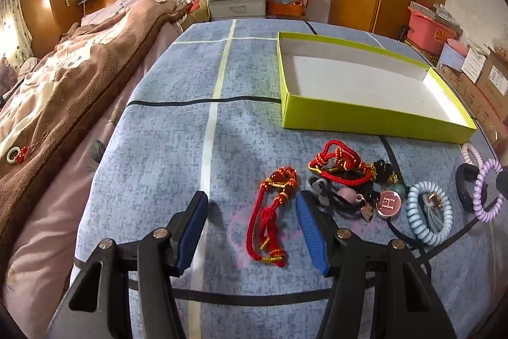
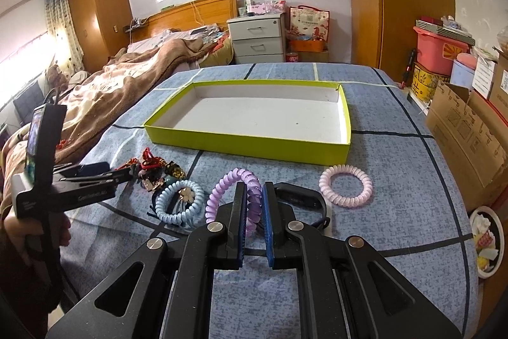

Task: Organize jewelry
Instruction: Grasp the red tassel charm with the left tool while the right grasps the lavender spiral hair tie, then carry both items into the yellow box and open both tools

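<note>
Blue-grey checked bedcover (image 1: 158,148): lime-green tray (image 2: 241,145) toward far edge, empty. Left gripper (image 1: 250,231) spread wide, straddling red cord bracelet (image 1: 273,218). Right gripper (image 2: 254,212) clamped on purple spiral hair tie (image 2: 228,193).

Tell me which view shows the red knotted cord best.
The left wrist view: the red knotted cord lies whole and unobstructed on the blue cloth between the open left tongs. The right wrist view shows no separate cord, only red bits in the tangle behind those tongs.

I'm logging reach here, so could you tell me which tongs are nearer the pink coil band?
Right. The right tongs grip the purple coil band beside the pink coil band; the left tongs are farther.
</note>
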`<state>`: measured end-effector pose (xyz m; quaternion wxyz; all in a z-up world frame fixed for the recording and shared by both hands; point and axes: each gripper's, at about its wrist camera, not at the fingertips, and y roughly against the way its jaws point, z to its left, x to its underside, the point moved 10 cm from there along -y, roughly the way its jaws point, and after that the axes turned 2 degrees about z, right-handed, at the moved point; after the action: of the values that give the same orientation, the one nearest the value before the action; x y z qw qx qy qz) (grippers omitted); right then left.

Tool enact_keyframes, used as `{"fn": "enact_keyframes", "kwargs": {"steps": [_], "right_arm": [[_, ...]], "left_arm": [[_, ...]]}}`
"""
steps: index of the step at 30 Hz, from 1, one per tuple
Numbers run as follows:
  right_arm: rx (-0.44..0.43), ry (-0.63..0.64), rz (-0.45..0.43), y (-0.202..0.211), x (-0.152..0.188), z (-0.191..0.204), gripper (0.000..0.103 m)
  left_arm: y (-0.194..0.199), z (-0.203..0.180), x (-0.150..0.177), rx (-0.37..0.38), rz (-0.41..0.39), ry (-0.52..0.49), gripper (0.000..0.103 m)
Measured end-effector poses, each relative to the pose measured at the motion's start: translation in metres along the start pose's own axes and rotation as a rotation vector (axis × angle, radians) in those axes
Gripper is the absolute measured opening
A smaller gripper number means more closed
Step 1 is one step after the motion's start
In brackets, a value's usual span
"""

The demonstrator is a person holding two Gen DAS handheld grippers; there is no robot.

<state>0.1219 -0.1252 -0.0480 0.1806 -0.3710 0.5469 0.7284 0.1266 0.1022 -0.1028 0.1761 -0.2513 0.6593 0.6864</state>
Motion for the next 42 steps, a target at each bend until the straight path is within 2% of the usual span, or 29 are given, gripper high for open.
{"fn": "enact_keyframes", "kwargs": {"steps": [4,6,9,13,17,24,29,42], "right_arm": [[-0.004,-0.003,-0.001,-0.002,-0.001,0.001,0.01],[-0.007,-0.01,0.003,-0.004,0.0,0.0,0.01],[-0.009,-0.015,0.009,-0.005,0.0,-0.001,0.01],[-0.003,-0.019,0.007,-0.004,-0.003,-0.002,0.01],[-0.001,-0.024,0.003,-0.003,-0.005,-0.003,0.01],[-0.003,-0.04,0.012,-0.005,-0.01,-0.008,0.01],[0.002,-0.046,-0.002,-0.003,-0.022,-0.014,0.01],[0.033,-0.085,-0.005,-0.027,-0.075,-0.052,0.01]], "left_arm": [[0.0,0.001,-0.001,0.022,-0.008,0.006,0.058],[0.001,-0.001,0.0,0.028,-0.012,0.001,0.043],[0.003,-0.005,0.0,0.042,-0.016,-0.015,0.027],[0.003,-0.007,0.0,0.06,-0.009,-0.025,0.014],[0.005,-0.013,-0.002,0.081,-0.01,-0.029,0.012],[0.019,-0.017,-0.013,0.136,-0.049,0.019,0.012],[0.032,-0.02,-0.028,0.141,-0.084,0.012,0.012],[0.03,-0.039,-0.096,0.185,-0.148,0.008,0.012]]}}
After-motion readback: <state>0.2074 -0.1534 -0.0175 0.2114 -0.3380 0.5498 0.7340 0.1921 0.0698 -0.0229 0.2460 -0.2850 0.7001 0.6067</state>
